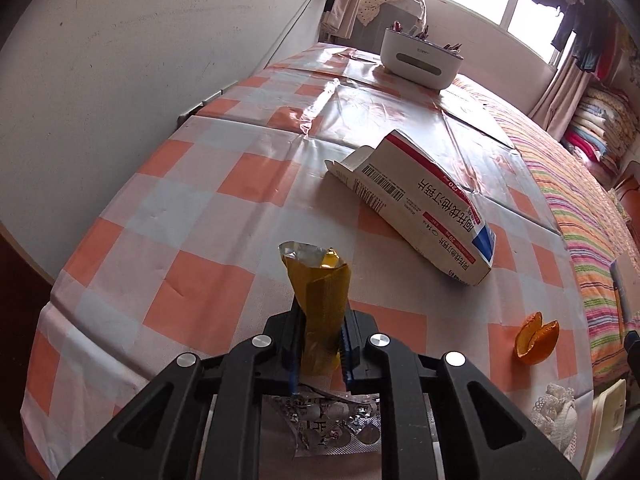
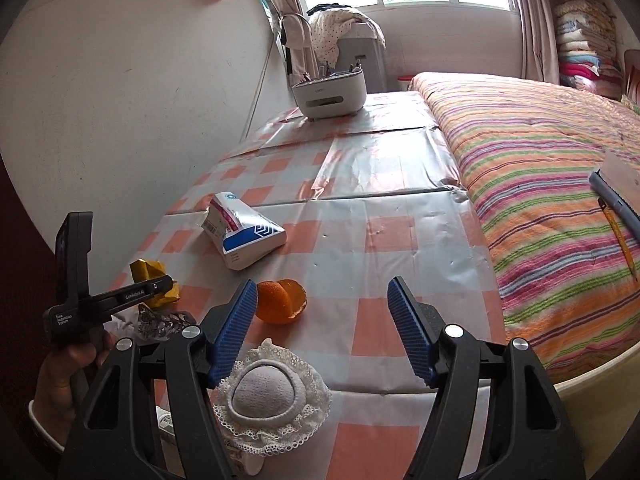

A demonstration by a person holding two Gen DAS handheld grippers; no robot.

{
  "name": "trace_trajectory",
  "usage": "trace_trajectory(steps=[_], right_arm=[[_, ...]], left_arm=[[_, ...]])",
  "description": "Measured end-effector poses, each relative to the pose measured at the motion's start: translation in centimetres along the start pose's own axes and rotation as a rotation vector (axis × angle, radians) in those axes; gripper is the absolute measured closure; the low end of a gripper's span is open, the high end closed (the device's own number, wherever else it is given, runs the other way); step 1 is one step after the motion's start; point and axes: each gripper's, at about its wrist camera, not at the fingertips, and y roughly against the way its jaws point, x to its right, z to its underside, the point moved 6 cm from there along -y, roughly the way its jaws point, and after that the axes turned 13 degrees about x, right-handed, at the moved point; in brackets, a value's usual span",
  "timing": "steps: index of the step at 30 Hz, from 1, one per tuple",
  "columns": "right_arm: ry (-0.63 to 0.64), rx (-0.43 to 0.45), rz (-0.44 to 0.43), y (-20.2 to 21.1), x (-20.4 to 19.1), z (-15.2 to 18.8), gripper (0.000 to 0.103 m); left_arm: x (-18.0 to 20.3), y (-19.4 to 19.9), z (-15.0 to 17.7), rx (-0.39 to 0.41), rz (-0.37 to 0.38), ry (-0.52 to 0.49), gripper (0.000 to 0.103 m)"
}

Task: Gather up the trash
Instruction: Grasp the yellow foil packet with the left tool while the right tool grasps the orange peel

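Left gripper (image 1: 320,344) clamped on yellow wrapper (image 1: 320,304); lift straight, blister foil (image 1: 332,428) sits underneath. Right gripper (image 2: 324,328) open, orange peel (image 2: 280,300) just ahead-left.

Glossy checked plastic tablecloth (image 1: 192,216), crinkled yellow foil wrapper (image 1: 320,300), matt cardboard box (image 1: 420,200), white lace cloth (image 2: 272,396).

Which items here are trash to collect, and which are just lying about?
Trash:
- yellow wrapper, clamped in the left gripper
- torn medicine box
- orange peel
- used blister pack

Lying about:
- white organizer caddy
- lace-trimmed pad
- striped bedspread
- pencil
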Motion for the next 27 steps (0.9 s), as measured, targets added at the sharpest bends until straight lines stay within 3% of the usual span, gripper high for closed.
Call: trace_trajectory(steps=[2,8,10,13,20,27], right_arm=[[0.016,-0.051,-0.047,-1.9,-0.8,0.3,0.036],[0.052,-0.176,-0.061,-6.0,-2.0,2.0,0.037],[0.074,-0.212,-0.064,-7.0,-2.4,2.7,0.040],[0.115,-0.254,-0.082,-7.9,-3.4,3.3,0.054],[0.204,-0.279,-0.084,-8.5,-5.0,3.6,0.081],[0.171,-0.231,-0.085,-7.2,-4.6,2.6,0.085]], left_arm=[[-0.1,0.5,-0.4,0.026,0.000,0.003,0.091],[0.4,2.4,-1.2,0.094,0.000,-0.030,0.091],[0.5,2.7,-1.3,0.098,0.006,-0.035,0.091],[0.6,3.1,-1.3,0.102,0.018,-0.027,0.091],[0.7,3.6,-1.2,0.103,0.028,-0.030,0.091],[0.6,4.3,-1.2,0.110,0.035,-0.019,0.091]])
